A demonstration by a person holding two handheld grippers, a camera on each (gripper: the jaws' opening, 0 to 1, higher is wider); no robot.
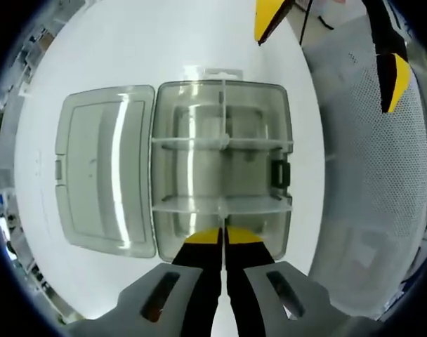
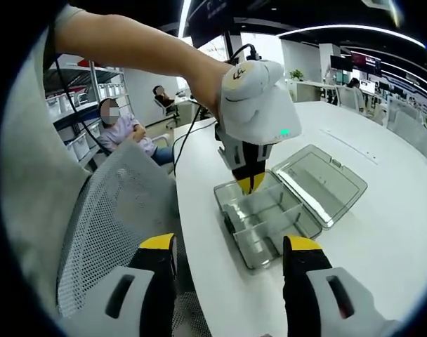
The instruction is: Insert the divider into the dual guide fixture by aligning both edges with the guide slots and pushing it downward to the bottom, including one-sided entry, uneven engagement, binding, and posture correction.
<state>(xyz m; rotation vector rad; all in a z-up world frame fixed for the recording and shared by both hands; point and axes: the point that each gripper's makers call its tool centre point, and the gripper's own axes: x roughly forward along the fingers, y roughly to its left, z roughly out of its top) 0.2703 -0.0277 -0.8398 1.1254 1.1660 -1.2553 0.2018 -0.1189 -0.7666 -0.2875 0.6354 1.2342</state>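
A clear plastic box (image 1: pixel 287 126) lies on the white table with its lid (image 1: pixel 104 168) folded open to one side. Two clear cross walls (image 1: pixel 220 144) span its inside. My left gripper (image 1: pixel 222 235) hangs over the box's near compartment, its yellow-tipped jaws pressed together on a thin clear divider (image 1: pixel 222 210) seen edge-on. In the right gripper view a hand holds that left gripper (image 2: pixel 250 184) upright over the box (image 2: pixel 263 260), beside the lid (image 2: pixel 326 179). My right gripper (image 2: pixel 231 246) is open and holds nothing, back from the box near the table's edge; in the left gripper view the right gripper (image 1: pixel 333 49) is at the top.
A grey mesh chair back (image 2: pixel 108 210) stands just off the table's edge (image 2: pixel 199 232), close to my right gripper. The white table (image 2: pixel 382 239) stretches away past the lid. A person (image 2: pixel 122 130) sits by shelves in the background.
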